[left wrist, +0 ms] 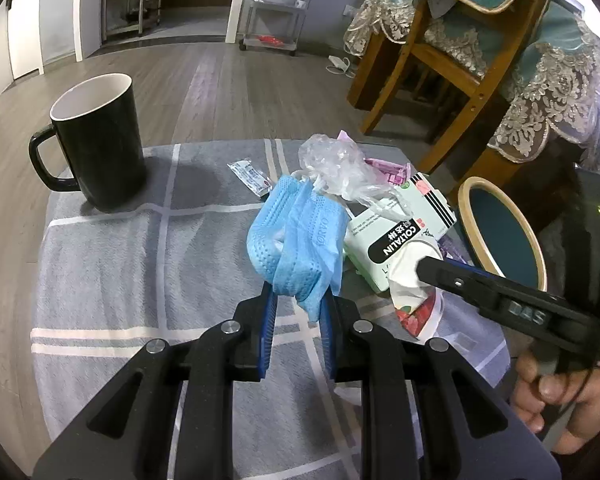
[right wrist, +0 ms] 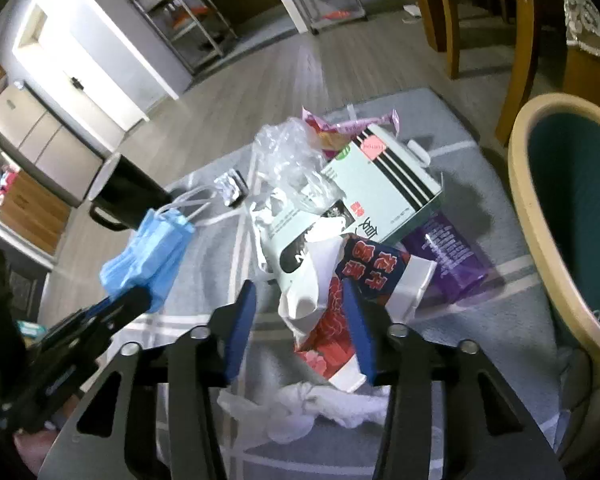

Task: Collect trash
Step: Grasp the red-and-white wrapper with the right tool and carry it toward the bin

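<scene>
Left tool (left wrist: 298, 300) pinches a crumpled light-blue disposable face mask (left wrist: 300, 236), lifted off the grey checked tablecloth (left wrist: 120, 264) covering the table. Right tool (right wrist: 300, 304) spread wide, its blue pads (right wrist: 358, 328) either side of a red-and-white torn paper packet (right wrist: 340, 320), not clamped. Behind it the trash pile: pale-green medicine box (right wrist: 380, 184), clear crumpled plastic bag (right wrist: 288, 152), purple wrapper (right wrist: 448, 256). Black ceramic mug (left wrist: 100, 144) stands far left. Teal round bin (right wrist: 572, 208) beside the pile, on the right.
</scene>
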Available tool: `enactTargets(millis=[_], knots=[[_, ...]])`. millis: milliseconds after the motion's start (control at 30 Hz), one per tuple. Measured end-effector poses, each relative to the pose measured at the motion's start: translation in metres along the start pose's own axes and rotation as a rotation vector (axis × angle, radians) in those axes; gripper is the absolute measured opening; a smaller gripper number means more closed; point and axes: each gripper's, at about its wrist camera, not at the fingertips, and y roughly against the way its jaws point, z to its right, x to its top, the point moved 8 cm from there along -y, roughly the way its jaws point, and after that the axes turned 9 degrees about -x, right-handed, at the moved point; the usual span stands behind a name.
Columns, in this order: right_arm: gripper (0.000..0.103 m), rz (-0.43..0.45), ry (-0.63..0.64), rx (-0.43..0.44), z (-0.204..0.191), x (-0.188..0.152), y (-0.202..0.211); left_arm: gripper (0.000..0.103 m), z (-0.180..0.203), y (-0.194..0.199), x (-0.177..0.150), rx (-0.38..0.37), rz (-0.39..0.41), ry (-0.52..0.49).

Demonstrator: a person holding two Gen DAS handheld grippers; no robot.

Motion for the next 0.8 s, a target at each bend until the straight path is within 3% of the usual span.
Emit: enactTargets(millis=[200, 800], knots=[[0.016, -0.041, -0.014, -0.001, 0.006, -0.002, -0.008, 0.019, 0.001, -0.004, 0.000, 0.000, -0.005, -0.001], [0.013, 0.090, 0.003, 0.074, 0.016, 0.002, 0.043, 0.019, 0.006, -0.008, 0.000, -0.005, -0.009, -0.016]])
